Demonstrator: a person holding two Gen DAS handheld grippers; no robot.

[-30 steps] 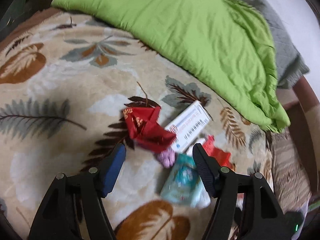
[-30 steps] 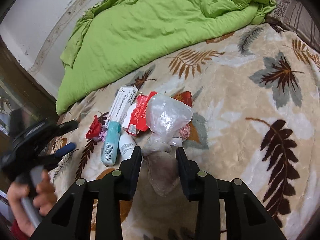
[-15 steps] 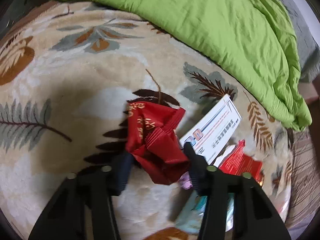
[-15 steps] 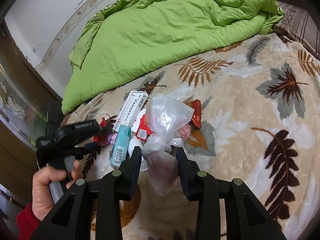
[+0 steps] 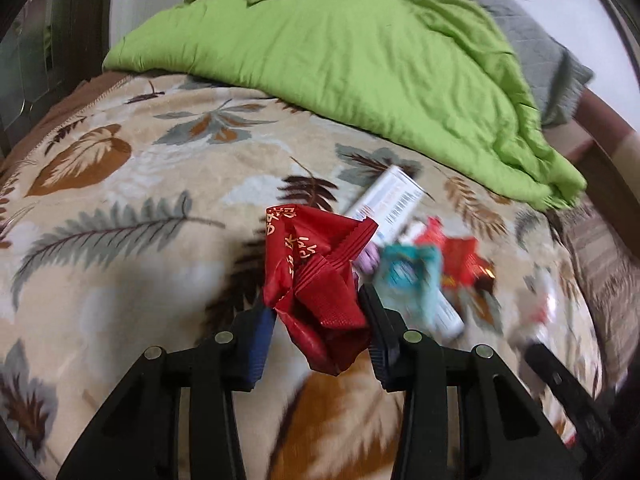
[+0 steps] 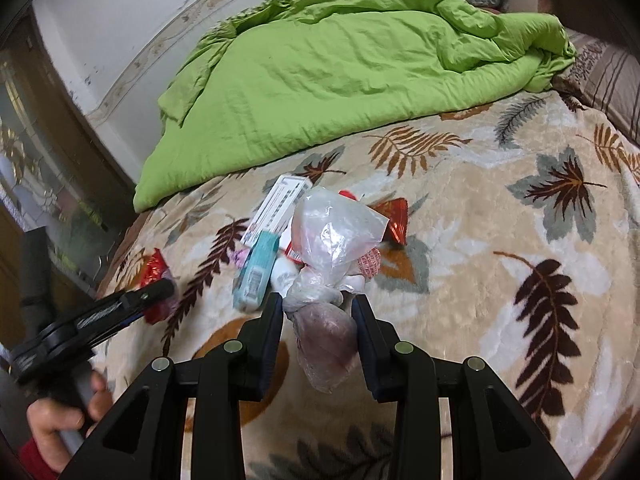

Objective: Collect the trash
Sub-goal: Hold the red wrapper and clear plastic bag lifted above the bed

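Two tools now hold trash over the bed (image 6: 500,240). Since a second ago the left tool (image 5: 316,312), then open above the pile, has clamped on the red wrapper (image 5: 320,272) and raised it clear of the plush, leaf-printed blanket (image 5: 140,240); one more piece is collected, I think. Beyond lies a puffy green quilt (image 5: 340,52). The right tool (image 6: 316,316) stays clamped on the thin clear bag (image 6: 332,240). Ahead remain a stiff white box (image 5: 388,204) and a teal packet (image 6: 258,272). This wrapper is crinkled, glossy foil.
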